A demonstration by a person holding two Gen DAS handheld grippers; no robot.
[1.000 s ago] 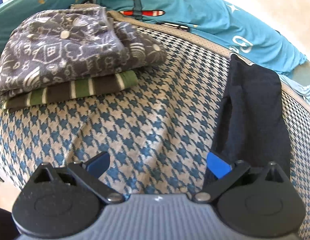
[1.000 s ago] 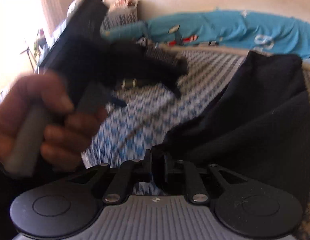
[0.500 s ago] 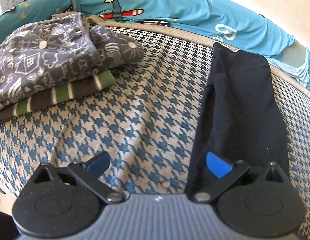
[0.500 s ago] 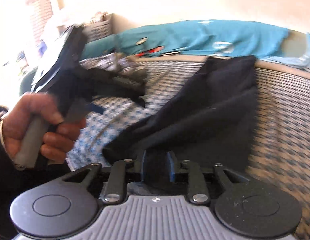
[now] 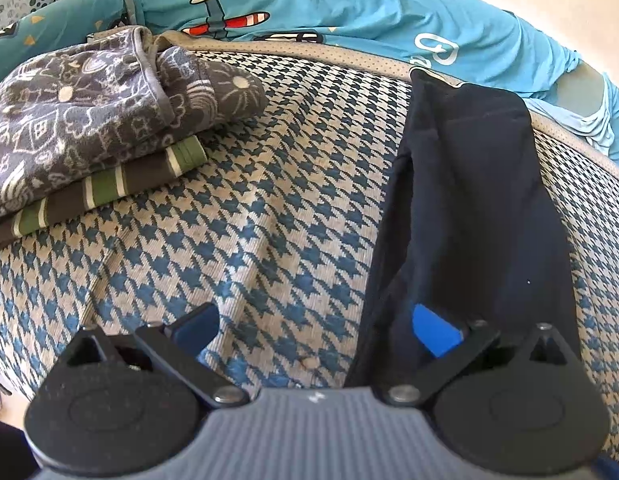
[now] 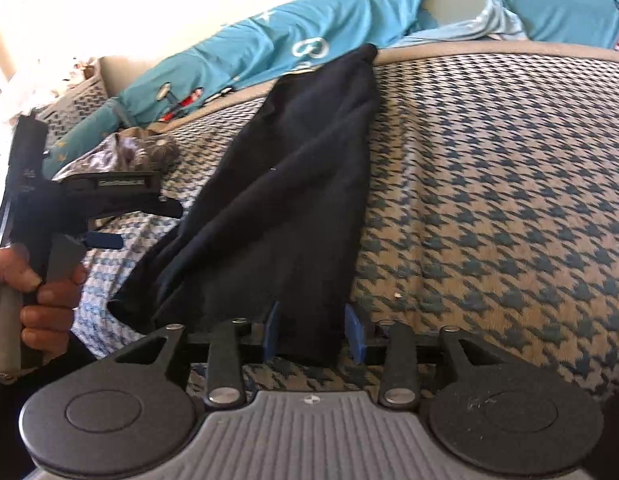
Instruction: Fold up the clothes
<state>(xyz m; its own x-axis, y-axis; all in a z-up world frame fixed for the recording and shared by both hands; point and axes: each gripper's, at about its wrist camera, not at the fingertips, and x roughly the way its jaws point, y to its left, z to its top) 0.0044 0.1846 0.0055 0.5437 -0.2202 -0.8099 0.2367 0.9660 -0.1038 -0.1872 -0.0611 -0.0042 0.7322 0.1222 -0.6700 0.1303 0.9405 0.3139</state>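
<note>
Dark garment (image 6: 293,184) lies limp on the houndstooth cushion (image 6: 489,200), running toward 12 o'clock. Right tongs (image 6: 314,334) have just been opening, cloth between, unpinched; left tongs (image 5: 313,330) released. We judge it soft, light; grip hems.

Open cushion at frame centre, clutter at both sides

In the left wrist view, bare houndstooth cushion (image 5: 245,216) lies between the folded stack (image 5: 97,136) upper left and the dark garment (image 5: 469,208) right; the teal bedding (image 5: 349,12) probably blocks the far edge.
</note>
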